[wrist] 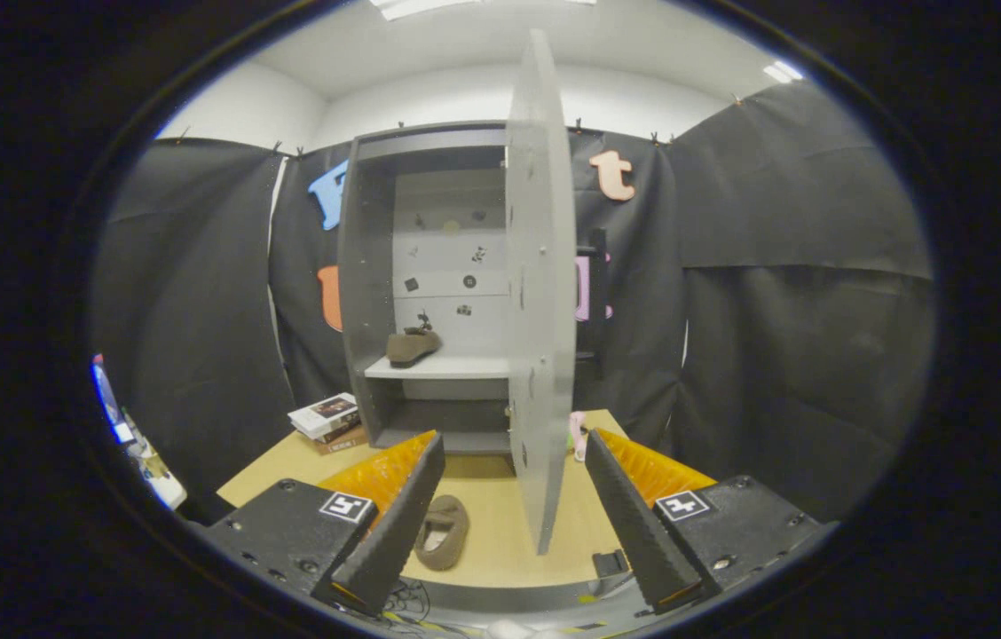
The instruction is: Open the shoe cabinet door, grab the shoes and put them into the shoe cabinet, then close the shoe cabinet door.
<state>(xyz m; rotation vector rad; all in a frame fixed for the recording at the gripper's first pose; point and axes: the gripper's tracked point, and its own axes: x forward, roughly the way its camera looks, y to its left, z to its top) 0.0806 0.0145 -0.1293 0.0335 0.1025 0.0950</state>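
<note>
On the far side of the light wooden tabletop (500, 541) stands the tall grey shoe cabinet (429, 293), its grey flat door (540, 293) swung wide open and seen nearly edge-on, reaching toward the near side. Inside, on the pale middle shelf (443, 366), rests one brown soft slipper (412, 346), toe pointing left and heel toward the right, with a small dark ornament on top. Behind it, on the cabinet's pale back panel, sit several small dark stickers, too small to make out. Down on the tabletop, near and just inside the left finger, lies the second brown slipper (441, 531), opening upward, well apart from the cabinet and untouched. Gripper (514, 448) spread wide, holding nothing, with the lower edge of the open door hanging between the two fingers and closer to the right one; no contact visible between door and either finger. Left of the cabinet's base, a small stack of books (329, 422) on the table's far left corner. Just right of the door's lower edge, near the right fingertip, a small pink object (577, 433), partly hidden and hard to identify. All around, black cloth walls, with white wall and ceiling lights above.
</note>
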